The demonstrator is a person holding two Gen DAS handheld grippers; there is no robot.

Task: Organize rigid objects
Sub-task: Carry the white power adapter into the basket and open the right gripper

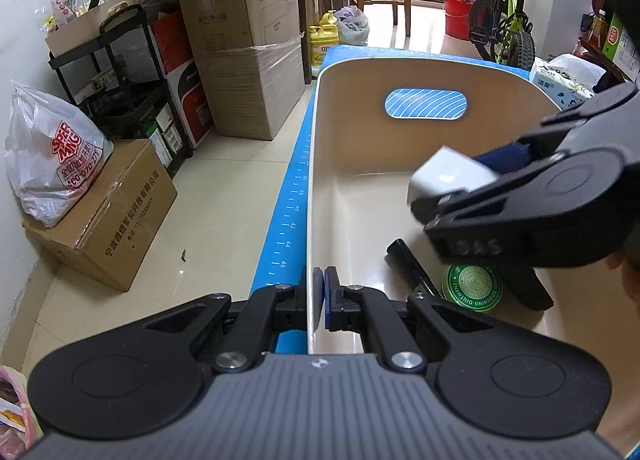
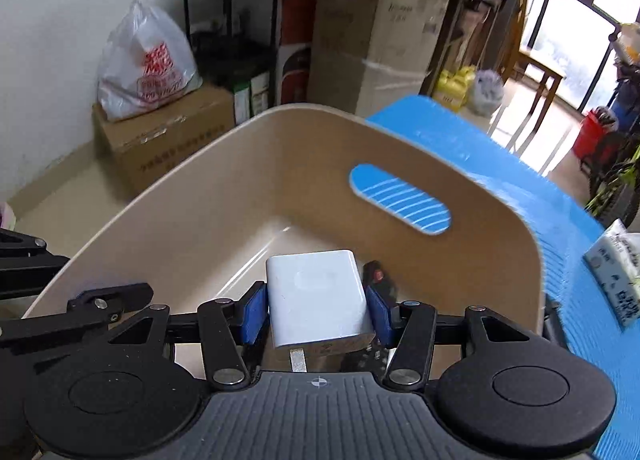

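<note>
A beige plastic bin [image 1: 360, 107] with an oval handle slot stands on a blue mat [image 1: 288, 219]. My left gripper [image 1: 322, 292] is shut on the near left wall of the bin, one pad on each side of the rim. Above the bin's inside, my right gripper [image 2: 316, 308] is shut on a white plug-in charger [image 2: 316, 292], whose metal prong points back toward the camera. The left wrist view shows the charger [image 1: 444, 175] held over the bin's right half. On the bin floor lie a black pen [image 1: 412, 266], a round green ointment tin [image 1: 474, 288] and another black object [image 1: 528, 288].
A tissue pack [image 1: 560, 83] lies on the mat right of the bin. Stacked cardboard boxes [image 1: 248, 59], a black shelf rack [image 1: 120, 79] and a white plastic bag [image 1: 56, 155] on a carton line the wall to the left. A bicycle [image 1: 504, 19] stands beyond the table.
</note>
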